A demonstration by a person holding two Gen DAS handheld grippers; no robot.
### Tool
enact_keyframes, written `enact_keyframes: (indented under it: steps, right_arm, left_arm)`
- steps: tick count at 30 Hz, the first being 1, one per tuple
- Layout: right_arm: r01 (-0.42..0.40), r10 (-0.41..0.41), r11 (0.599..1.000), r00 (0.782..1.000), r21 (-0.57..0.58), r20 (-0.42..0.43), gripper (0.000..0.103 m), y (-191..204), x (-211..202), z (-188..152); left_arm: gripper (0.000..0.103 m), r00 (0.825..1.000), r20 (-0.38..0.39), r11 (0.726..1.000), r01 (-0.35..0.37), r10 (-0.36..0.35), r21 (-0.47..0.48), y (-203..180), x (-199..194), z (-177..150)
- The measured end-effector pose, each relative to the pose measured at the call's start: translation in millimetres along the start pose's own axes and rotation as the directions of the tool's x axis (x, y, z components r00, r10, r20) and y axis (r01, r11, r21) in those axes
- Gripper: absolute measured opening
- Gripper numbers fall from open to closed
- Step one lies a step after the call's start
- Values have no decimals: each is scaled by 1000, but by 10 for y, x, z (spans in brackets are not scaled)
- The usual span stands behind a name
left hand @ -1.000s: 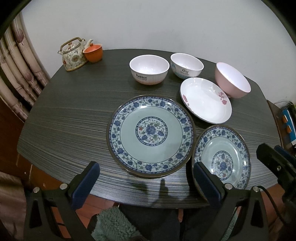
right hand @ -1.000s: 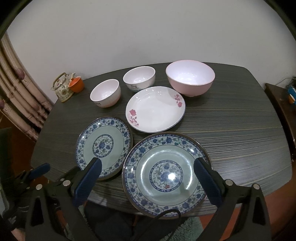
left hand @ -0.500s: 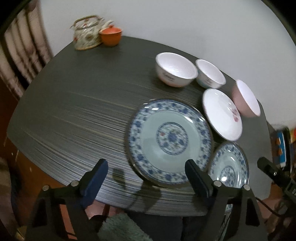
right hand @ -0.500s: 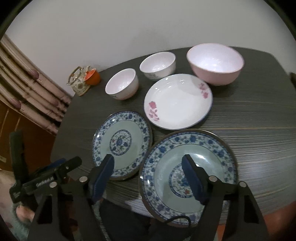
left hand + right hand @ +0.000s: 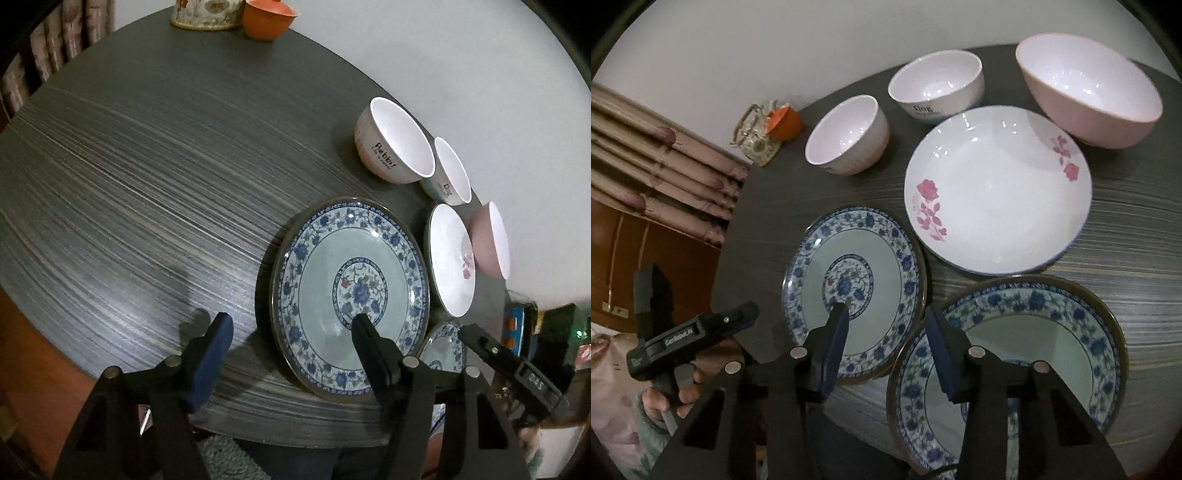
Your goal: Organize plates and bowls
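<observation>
Left gripper (image 5: pixel 291 336): half open, closing, holding nothing
Right gripper (image 5: pixel 884 332): narrow, closing, empty
Teapot (image 5: pixel 207 13): top cut off

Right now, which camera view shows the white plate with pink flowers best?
The right wrist view: the white plate with pink flowers lies whole and face-on, both flower sprays clear. In the left wrist view it sits at the frame's right edge, squeezed to a narrow oval, one flower showing.

From my left wrist view, the teapot (image 5: pixel 207 14) is cut off by the top edge, only its base showing. My right finger (image 5: pixel 373 354) covers part of the small blue-patterned plate (image 5: pixel 441 350). In the right view, the large blue-patterned plate (image 5: pixel 1052 325) is hidden along its near rim behind the gripper frame.
</observation>
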State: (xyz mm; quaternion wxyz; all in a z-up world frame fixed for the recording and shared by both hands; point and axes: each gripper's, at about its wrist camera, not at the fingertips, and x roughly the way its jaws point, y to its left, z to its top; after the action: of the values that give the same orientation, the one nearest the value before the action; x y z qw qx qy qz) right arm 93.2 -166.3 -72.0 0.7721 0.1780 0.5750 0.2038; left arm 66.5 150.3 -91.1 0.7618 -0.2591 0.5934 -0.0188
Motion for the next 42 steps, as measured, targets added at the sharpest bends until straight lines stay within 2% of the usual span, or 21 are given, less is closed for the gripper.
enact_keyframes:
  steps: [7,15,16,18,28,30,35,39,42]
  right_arm:
    - [17,-16,1000,998,13,-58,32,-90,328,162]
    - [28,-28,1000,996,9,-86,29,-117,535,288]
    - [30,-29,1000,996,8,-86,29,-115,545,289]
    - [28,-28,1000,996,6,-89,29,-109,563,295]
    - [29,-29,1000,994,-3,-102,23,-162,651,341]
    - [30,-31,1000,994,-8,-104,23,-166,668,357]
    - [39,-39,999,993,-4,-112,23,-192,706,367]
    - [40,-43,999,992,-22,-118,17,-172,735,376]
    - [71,-77,996,991,-56,-112,14,-137,744,354]
  left_arm:
    - [68,999,-30,999,19,-20,-39,109,148,96]
    - [64,999,-50,1000,12,-13,-17,49,270,151]
    - [63,999,-51,1000,11,-12,-14,49,274,152]
    - [50,998,-56,1000,9,-10,-12,54,295,159]
    - [34,996,-84,1000,13,-15,-25,98,408,169]
    - [25,997,-81,1000,11,-12,-12,71,425,170]
    - [23,996,-91,1000,12,-12,6,59,472,182]
    - [19,996,-91,1000,2,0,17,29,524,202]
    - [19,997,-83,1000,-6,8,30,22,525,204]
